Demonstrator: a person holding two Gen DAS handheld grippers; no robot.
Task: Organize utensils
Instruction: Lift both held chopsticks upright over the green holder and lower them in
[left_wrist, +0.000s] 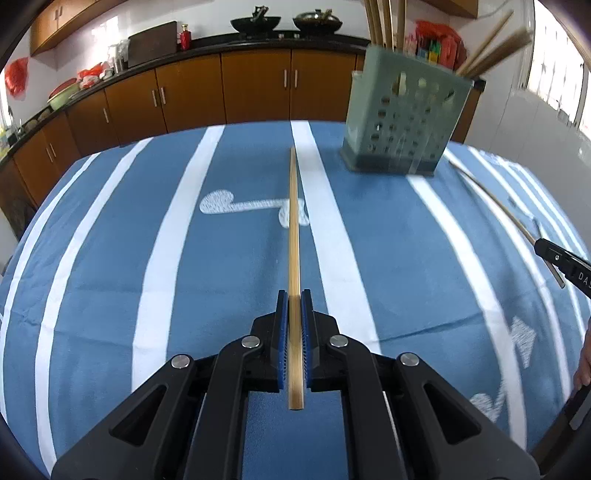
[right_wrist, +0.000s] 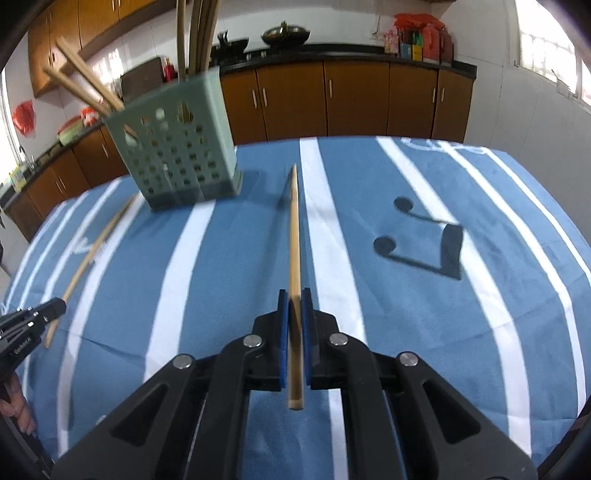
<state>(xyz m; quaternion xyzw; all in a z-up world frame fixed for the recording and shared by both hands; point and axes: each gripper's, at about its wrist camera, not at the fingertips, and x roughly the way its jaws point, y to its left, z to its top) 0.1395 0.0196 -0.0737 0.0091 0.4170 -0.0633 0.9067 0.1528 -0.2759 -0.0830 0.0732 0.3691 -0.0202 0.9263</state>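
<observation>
Each hand's tongs pinch one bamboo chopstick, and both sticks have to end up in the perforated green chopstick holder (left_wrist: 406, 118) on the blue striped tablecloth (left_wrist: 147, 258).

The left gripper (left_wrist: 294, 295) has its blue pads pressed against its chopstick (left_wrist: 293, 229), whose long axis runs straight ahead along the fingers, thin tip forward, butt end sticking back behind the pads. From these tongs the holder stands ahead and to the right, beyond the tip and apart from it.

The right gripper (right_wrist: 294, 293) is clamped the same way on the second chopstick (right_wrist: 294, 236), again in line with its fingers. From it the holder (right_wrist: 177, 147) lies ahead and to the left, a little past the tip. Both sticks point at a shallow slant, whereas the holder's mouth faces up, so I judge each must be raised and tipped steeply, tip down, before it goes in. Neither hand looks clearly nearer.

The left view shows the right tongs edge-on at its right border with their stick curving toward the holder's base. The right view shows the left tongs at its left border, a dark music-note print (right_wrist: 424, 247) on the cloth to its right, and chopsticks (right_wrist: 88, 92) already leaning out of the holder's top.
</observation>
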